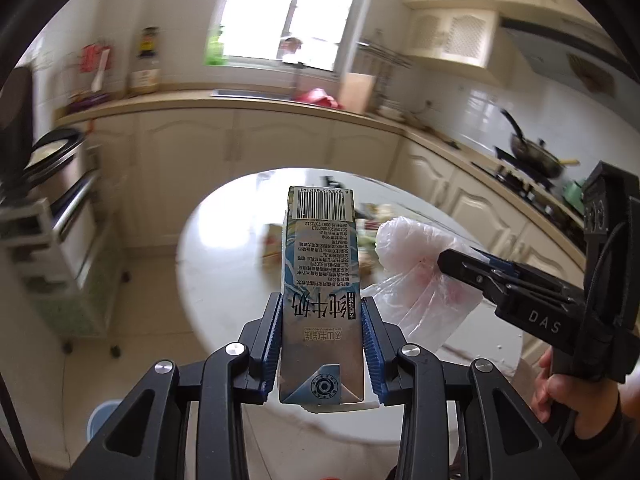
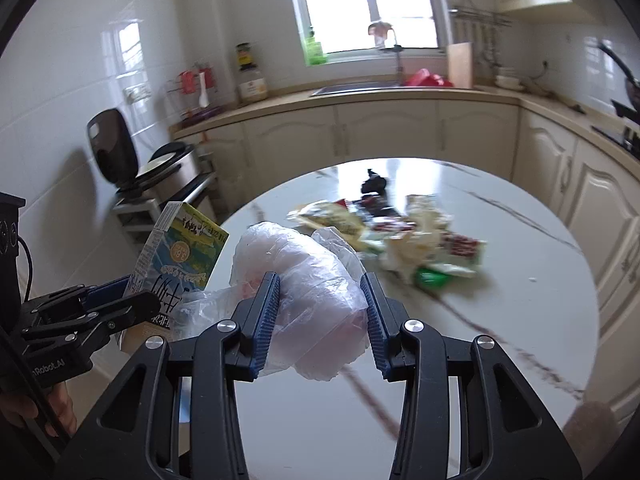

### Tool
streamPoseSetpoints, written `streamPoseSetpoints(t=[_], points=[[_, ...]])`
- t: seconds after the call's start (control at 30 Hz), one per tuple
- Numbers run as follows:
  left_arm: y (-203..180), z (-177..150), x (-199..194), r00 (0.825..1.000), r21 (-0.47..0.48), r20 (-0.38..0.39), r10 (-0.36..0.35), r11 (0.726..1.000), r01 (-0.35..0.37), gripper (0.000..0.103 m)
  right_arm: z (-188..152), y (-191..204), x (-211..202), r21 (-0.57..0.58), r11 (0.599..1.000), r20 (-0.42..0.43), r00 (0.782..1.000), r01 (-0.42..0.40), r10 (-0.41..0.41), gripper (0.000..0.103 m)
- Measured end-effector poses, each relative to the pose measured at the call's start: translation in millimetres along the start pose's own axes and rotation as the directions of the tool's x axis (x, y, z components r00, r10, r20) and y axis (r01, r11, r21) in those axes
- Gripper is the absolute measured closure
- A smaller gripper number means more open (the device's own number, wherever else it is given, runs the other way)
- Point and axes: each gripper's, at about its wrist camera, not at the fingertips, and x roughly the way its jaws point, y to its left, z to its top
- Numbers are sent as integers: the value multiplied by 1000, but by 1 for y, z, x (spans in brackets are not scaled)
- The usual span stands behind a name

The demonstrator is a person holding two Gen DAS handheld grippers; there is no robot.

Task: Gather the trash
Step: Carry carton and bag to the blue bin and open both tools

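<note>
Left gripper (image 1: 322, 344), lower centre of its own view: pads pinching a milk carton (image 1: 320, 292) upright at its lower half, barcode end pointing away. Right gripper (image 2: 322, 320), lower centre of the right wrist view: pads pressed into a crumpled clear plastic bag (image 2: 304, 292), which bulges between and above them.

Beyond both, the round white bench (image 2: 500, 320) fills mid-frame. Remaining trash pile (image 2: 400, 240) of wrappers sits near bench centre, upper middle of the right view, well apart from both grippers.

Judgement: both loads are in transit to a bin, which I cannot identify. Keep both pinches firm, carton upright, and bag clear of the carton.
</note>
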Motion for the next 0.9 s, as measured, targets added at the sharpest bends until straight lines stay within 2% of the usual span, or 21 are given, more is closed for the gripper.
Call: streamPoseSetpoints(t=[0.23,0.33,0.37,0.43,0.5,0.6,0.67,0.73,0.8,0.9], points=[[86,-52,-91,986,-98,9,164,982,-162,70,-4,106,47,-122,980,-63,986,-160,154,64],[133,-82,-123,970,-161,-26,241,957,-242,70,-13,159,75,-182,957,-114,971,-228,209,64],[151,-93,-133,964,-186,-44,261,946,-264,70,-13,159,75,-182,957,-114,971,-228,209,64],[180,-114,-144,952,-224,-84,294,925,-306,70,-29,210,106,-245,926,-178,952,-287,249,64],[207,-135,-149,935,-261,-145,324,899,-352,70,-42,242,129,-286,904,-223,939,-319,261,64],[250,-168,-151,912,-321,-237,334,859,-398,70,-65,279,164,-326,878,-286,922,-350,261,64],[269,-186,-149,903,-356,-286,321,840,-411,70,-81,293,193,-332,873,-332,910,-358,247,64],[285,-203,-144,894,-383,-331,301,823,-419,70,-95,301,219,-327,872,-375,897,-365,235,64],[301,-217,-140,878,-400,-379,292,804,-440,70,-101,303,230,-324,872,-394,890,-368,229,64],[328,-234,-139,858,-423,-431,279,777,-466,69,-123,310,275,-316,870,-456,865,-379,212,64]])
